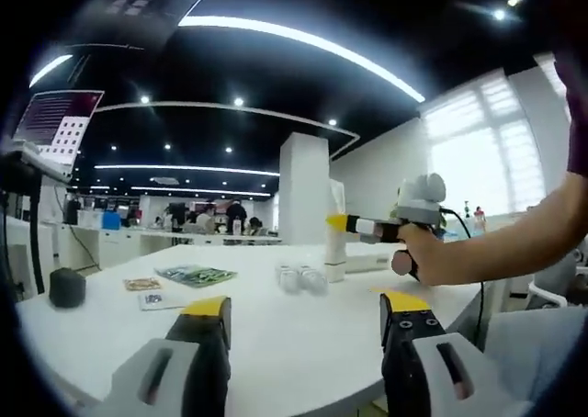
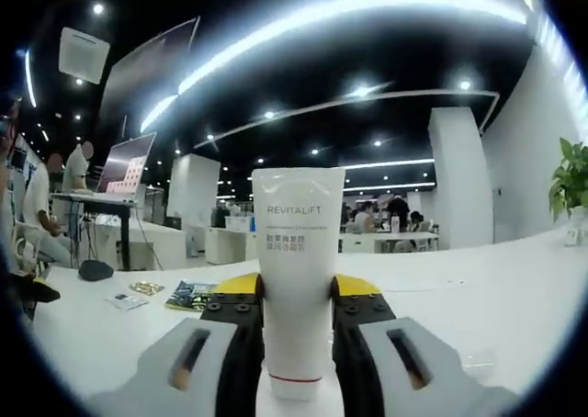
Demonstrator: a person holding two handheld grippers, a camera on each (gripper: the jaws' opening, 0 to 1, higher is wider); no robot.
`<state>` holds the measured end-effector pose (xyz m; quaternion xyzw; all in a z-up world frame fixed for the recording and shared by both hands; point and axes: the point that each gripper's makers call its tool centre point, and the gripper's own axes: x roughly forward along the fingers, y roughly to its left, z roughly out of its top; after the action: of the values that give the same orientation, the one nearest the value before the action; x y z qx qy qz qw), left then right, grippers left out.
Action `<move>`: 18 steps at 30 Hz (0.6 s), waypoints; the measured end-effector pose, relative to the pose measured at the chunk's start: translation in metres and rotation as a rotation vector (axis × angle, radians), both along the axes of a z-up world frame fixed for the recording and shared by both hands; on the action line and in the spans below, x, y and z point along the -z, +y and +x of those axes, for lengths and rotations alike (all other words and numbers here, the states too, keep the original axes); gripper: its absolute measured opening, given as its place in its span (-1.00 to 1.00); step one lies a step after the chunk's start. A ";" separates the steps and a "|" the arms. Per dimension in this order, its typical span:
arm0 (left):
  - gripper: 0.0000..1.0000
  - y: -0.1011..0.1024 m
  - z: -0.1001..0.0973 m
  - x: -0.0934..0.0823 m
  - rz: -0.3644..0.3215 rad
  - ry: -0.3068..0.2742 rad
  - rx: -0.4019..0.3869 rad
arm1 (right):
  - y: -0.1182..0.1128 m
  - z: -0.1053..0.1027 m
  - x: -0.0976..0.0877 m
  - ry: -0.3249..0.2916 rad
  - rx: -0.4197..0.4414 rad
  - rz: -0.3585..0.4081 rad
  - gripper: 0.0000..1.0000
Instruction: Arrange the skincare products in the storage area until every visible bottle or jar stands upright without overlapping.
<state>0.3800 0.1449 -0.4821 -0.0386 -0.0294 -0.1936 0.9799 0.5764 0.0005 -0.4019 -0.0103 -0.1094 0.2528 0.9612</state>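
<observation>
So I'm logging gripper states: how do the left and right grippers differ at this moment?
The left gripper has its jaws spread with nothing between them; the right gripper is shut on the white tube. The left gripper hangs back over the near edge of the white table; the right gripper, seen across the table, holds the tube upright farther in. Both have black jaws with yellow tips.

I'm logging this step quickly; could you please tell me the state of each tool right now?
Left tool: open, jaws wide apart, holding nothing.
Right tool: shut on the white Revitalift tube, held upright above the white table.
</observation>
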 end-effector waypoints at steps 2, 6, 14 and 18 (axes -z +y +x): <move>0.36 0.000 0.000 0.001 -0.003 0.003 0.002 | -0.002 0.003 0.000 -0.012 0.008 0.009 -0.47; 0.36 0.002 0.002 0.002 -0.013 0.011 -0.001 | -0.001 0.003 0.000 -0.024 0.023 0.002 -0.44; 0.39 -0.008 0.002 0.006 -0.023 0.033 0.052 | -0.001 0.008 0.007 -0.004 0.008 0.023 -0.42; 0.39 -0.007 0.002 0.008 -0.009 0.034 0.052 | 0.000 0.007 0.014 0.050 -0.086 0.058 -0.19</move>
<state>0.3820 0.1374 -0.4898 -0.0472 -0.0128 -0.2180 0.9747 0.5839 0.0002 -0.4160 0.0284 -0.0930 0.2910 0.9518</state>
